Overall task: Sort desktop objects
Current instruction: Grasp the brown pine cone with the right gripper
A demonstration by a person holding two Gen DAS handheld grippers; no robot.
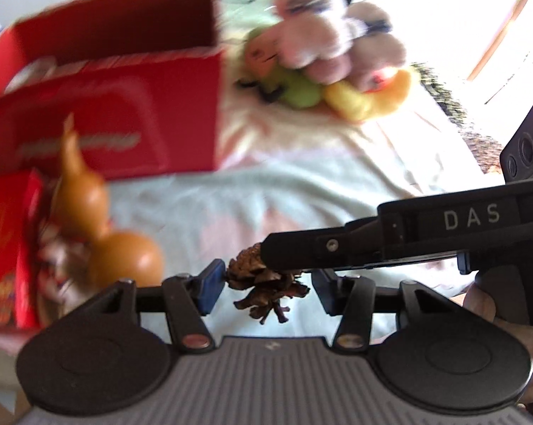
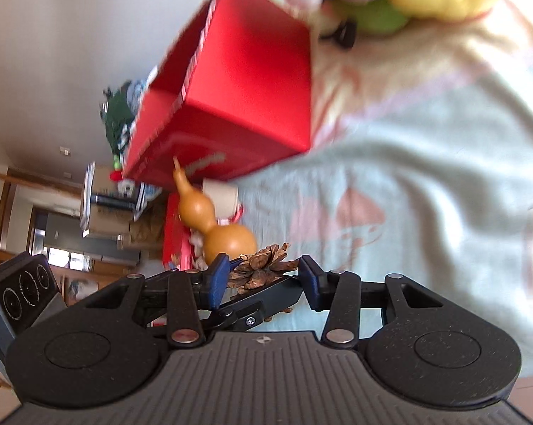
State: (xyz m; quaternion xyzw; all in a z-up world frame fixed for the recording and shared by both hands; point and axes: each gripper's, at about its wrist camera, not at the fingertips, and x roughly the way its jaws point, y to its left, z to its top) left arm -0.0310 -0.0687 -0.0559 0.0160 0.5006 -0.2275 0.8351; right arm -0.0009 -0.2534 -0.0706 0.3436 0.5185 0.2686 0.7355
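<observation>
A tan double-bulbed gourd (image 1: 100, 226) stands at the left beside the open red cardboard box (image 1: 124, 106) on the pale cloth-covered desk (image 1: 302, 184). The brown dry pinecone (image 1: 263, 283) sits between both grippers: the left gripper (image 1: 266, 288) gapes around it, untouching, while the right gripper (image 2: 263, 278) brackets it, grip unclear.

A pale cloth (image 2: 426, 148) with pink patches is covering the surface. Beyond it in the right wrist view, a white wall (image 2: 71, 35) is showing, with stacked cardboard boxes (image 2: 107, 209) and a wooden doorframe (image 2: 4, 212) standing behind.
</observation>
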